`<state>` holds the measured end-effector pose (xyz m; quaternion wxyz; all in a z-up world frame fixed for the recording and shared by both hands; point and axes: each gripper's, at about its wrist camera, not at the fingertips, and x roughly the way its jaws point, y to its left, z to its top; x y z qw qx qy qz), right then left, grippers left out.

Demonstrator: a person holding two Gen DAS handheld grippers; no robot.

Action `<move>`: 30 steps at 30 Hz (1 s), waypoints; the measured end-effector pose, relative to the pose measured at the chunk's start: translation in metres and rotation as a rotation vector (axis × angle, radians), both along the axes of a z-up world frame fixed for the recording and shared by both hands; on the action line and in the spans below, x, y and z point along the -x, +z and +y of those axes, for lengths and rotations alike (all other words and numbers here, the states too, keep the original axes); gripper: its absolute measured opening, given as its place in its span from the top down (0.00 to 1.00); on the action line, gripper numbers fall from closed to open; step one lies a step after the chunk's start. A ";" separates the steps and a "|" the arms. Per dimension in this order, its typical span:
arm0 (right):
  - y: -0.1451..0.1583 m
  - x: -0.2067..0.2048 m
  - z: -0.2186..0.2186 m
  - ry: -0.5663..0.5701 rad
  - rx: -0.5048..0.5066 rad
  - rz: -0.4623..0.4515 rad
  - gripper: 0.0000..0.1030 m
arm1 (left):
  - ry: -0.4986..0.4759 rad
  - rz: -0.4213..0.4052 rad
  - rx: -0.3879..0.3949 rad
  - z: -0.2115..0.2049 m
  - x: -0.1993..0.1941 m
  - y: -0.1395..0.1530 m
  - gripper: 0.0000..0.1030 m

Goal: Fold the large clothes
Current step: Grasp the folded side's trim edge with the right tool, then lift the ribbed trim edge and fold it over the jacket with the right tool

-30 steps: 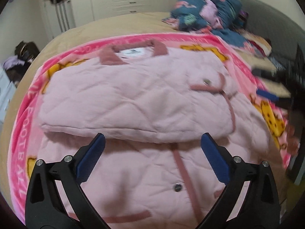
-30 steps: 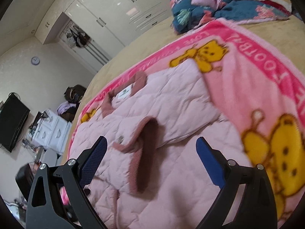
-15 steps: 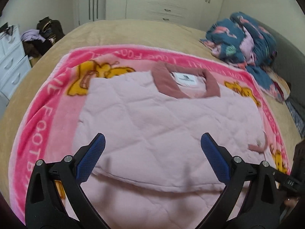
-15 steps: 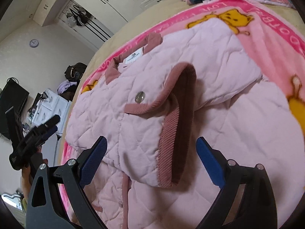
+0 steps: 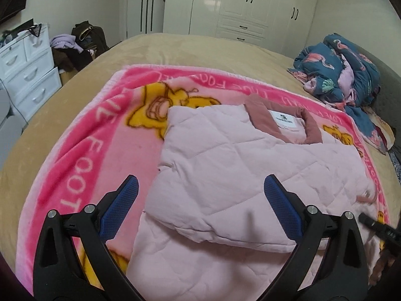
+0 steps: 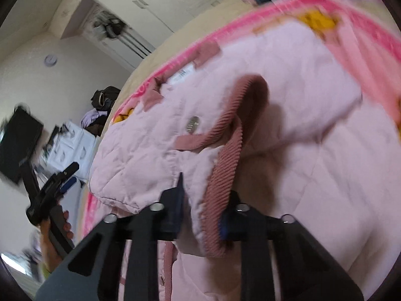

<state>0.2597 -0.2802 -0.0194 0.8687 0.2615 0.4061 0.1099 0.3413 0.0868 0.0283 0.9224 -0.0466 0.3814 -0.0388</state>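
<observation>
Sleeve-fold step on the pink quilted jacket (image 5: pixel 240 175) spread on the pink blanket (image 5: pixel 75 165): right gripper (image 6: pixel 200 205) clamped on the ribbed cuff (image 6: pixel 225 160), left gripper (image 5: pixel 198 210) open and empty above the jacket's near-left edge; next, probably cuff carried inward.

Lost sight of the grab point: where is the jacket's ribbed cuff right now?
The ribbed cuff sits low centre in the right wrist view, pinched in the right gripper, just below the snap button.

Pink blanket (image 5: pixel 82 155), white wardrobe (image 5: pixel 240 7), drawers (image 5: pixel 27 75).
</observation>
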 end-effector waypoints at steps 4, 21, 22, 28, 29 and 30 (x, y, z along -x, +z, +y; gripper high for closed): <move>0.055 -0.008 0.010 0.049 0.129 -0.161 0.84 | -0.022 -0.030 0.047 0.001 0.003 0.008 0.09; 0.053 -0.069 -0.003 0.012 0.255 -0.148 0.84 | -0.070 -0.022 0.072 -0.019 -0.009 -0.020 0.09; 0.050 -0.070 -0.003 0.012 0.261 -0.142 0.84 | -0.072 -0.016 0.075 -0.020 -0.010 -0.022 0.09; 0.038 -0.075 -0.005 0.000 0.269 -0.106 0.79 | -0.101 -0.031 0.077 -0.029 -0.011 -0.027 0.09; 0.035 -0.075 -0.006 -0.008 0.272 -0.097 0.77 | -0.110 -0.034 0.077 -0.032 -0.010 -0.027 0.10; 0.032 -0.076 -0.009 -0.016 0.273 -0.088 0.72 | -0.119 -0.040 0.073 -0.035 -0.009 -0.027 0.13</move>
